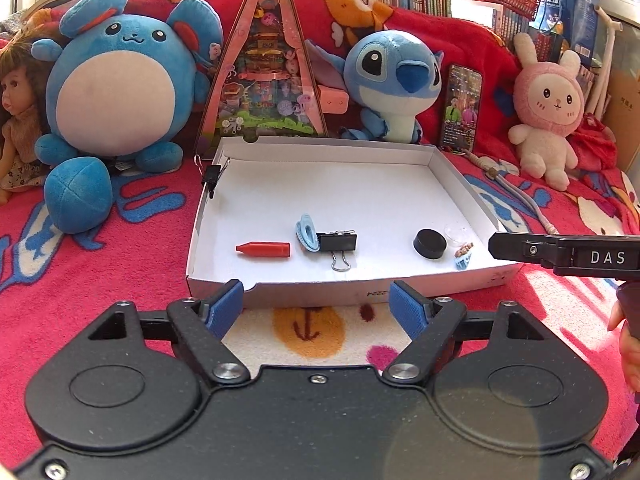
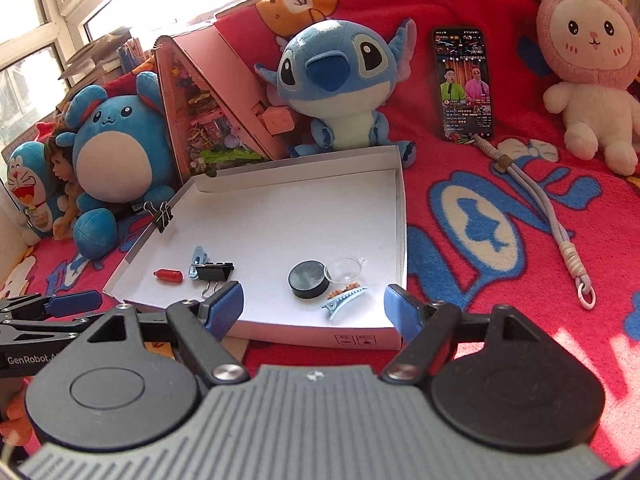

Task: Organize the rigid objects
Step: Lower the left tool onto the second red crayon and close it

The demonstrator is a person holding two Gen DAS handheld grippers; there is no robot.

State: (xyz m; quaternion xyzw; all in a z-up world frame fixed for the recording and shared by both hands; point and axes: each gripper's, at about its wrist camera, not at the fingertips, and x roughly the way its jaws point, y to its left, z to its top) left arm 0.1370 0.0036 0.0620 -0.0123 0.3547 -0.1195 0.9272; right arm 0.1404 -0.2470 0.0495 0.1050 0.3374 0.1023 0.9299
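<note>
A shallow white box [image 1: 456, 176] [image 2: 400, 216] lies on the red blanket. Inside it sit a red crayon-like cap [image 1: 264, 249] [image 2: 169, 275], a light blue hair clip [image 1: 306, 234] [image 2: 197, 258] against a black binder clip [image 1: 339, 245] [image 2: 214, 272], a black puck [image 1: 429, 243] [image 2: 307, 278], a clear dome [image 1: 458, 234] [image 2: 345, 268] and a small blue clip with brown beads [image 1: 463, 256] [image 2: 343, 300]. My left gripper [image 1: 318, 307] is open just before the box's near wall, nothing between its fingers. My right gripper [image 2: 314, 306] is open over the near wall, also empty.
Another binder clip [image 1: 212, 176] [image 2: 162, 216] grips the box's left wall. Plush toys, a doll, a pink triangular toy box [image 1: 264, 76] and a lit phone [image 1: 460, 106] [image 2: 466, 84] line the back. A corded strap [image 2: 556, 220] lies right of the box.
</note>
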